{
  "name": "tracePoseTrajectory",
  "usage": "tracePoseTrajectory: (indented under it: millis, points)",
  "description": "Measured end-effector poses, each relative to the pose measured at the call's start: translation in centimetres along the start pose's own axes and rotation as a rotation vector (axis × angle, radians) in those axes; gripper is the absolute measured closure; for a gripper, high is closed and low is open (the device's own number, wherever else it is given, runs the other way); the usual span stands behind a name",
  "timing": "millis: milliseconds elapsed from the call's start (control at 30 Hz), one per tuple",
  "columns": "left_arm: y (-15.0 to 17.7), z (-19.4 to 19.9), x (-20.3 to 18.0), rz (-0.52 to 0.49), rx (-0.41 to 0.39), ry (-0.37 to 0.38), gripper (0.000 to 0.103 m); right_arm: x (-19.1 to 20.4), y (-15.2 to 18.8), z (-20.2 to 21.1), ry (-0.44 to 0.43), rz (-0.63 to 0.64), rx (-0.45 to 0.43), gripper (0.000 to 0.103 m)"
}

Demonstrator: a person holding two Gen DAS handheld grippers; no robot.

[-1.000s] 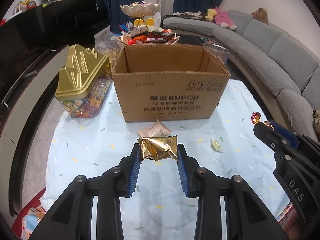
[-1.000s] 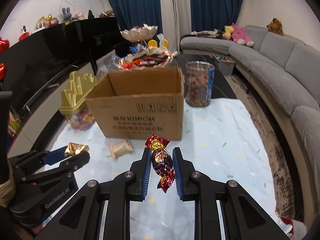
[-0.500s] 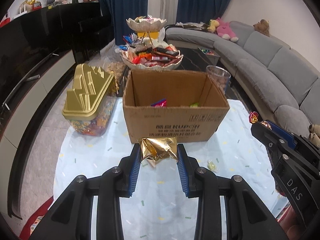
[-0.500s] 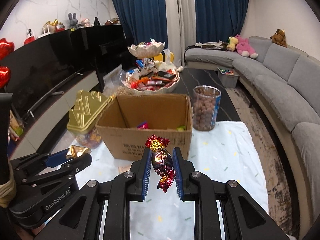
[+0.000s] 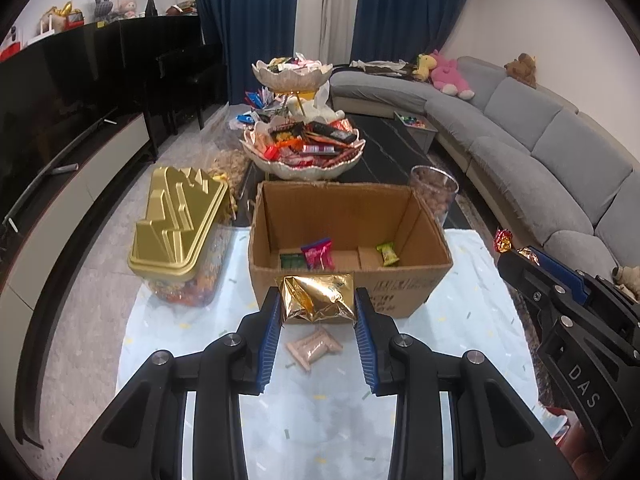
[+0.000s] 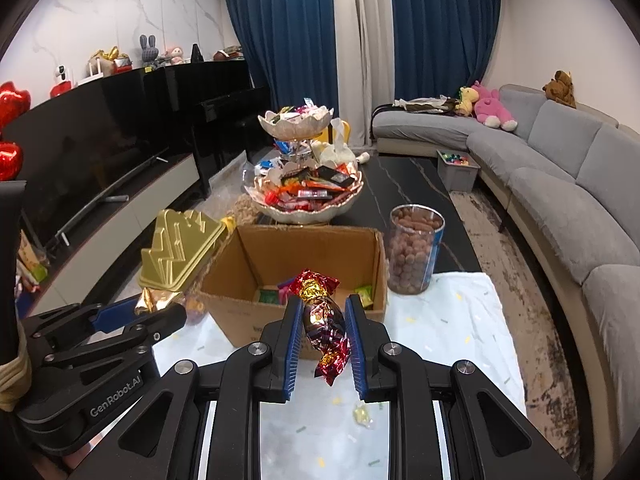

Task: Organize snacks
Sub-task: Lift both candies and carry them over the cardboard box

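Observation:
My left gripper (image 5: pixel 316 300) is shut on a gold foil packet (image 5: pixel 318 298), held in the air just in front of the near wall of an open cardboard box (image 5: pixel 400 300). My right gripper (image 6: pixel 322 322) is shut on a red and gold wrapped candy (image 6: pixel 320 316), also raised before the box (image 6: pixel 240 320). A few wrapped snacks (image 5: pixel 318 253) lie on the box floor. Each gripper shows at the edge of the other's view: the right gripper (image 5: pixel 516 252) at right, the left gripper (image 6: pixel 160 302) at left.
A pink packet (image 5: pixel 314 346) and a small yellow candy (image 6: pixel 362 416) lie on the pale cloth (image 5: pixel 460 344). A gold-lidded candy jar (image 5: pixel 176 216) stands left of the box, a clear jar of brown balls (image 6: pixel 414 254) behind right. A tiered bowl of snacks (image 5: pixel 304 152) stands behind.
Both grippers have risen with their snacks. The view now looks down into the box, and the pink packet on the cloth shows below the left fingers.

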State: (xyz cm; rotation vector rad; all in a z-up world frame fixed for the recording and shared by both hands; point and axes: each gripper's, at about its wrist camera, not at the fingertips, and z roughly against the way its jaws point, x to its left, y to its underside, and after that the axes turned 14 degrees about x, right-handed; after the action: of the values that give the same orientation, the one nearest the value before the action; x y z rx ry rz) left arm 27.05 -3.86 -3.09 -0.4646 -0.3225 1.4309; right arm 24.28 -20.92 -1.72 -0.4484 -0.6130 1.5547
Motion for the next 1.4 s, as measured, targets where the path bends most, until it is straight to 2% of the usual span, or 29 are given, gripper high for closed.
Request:
tracePoseTrajectory:
  millis: [367,800,1400]
  points:
    - [-3.1,0.0,0.0,-0.016,-0.019,0.006,0.068,0.2,-3.2,-0.3,0.012,0.008,-0.024,0.08]
    - [-6.6,-2.0,0.7,-0.023,-0.017,0.012,0.068,0.3,-6.5,-2.0,0.033,0.024,-0.043,0.08]
    - [-10.6,-8.1,1.8,-0.033,0.055,-0.013,0.068,0.2,-10.0,-8.4,0.042,0.032,0.032,0.08]
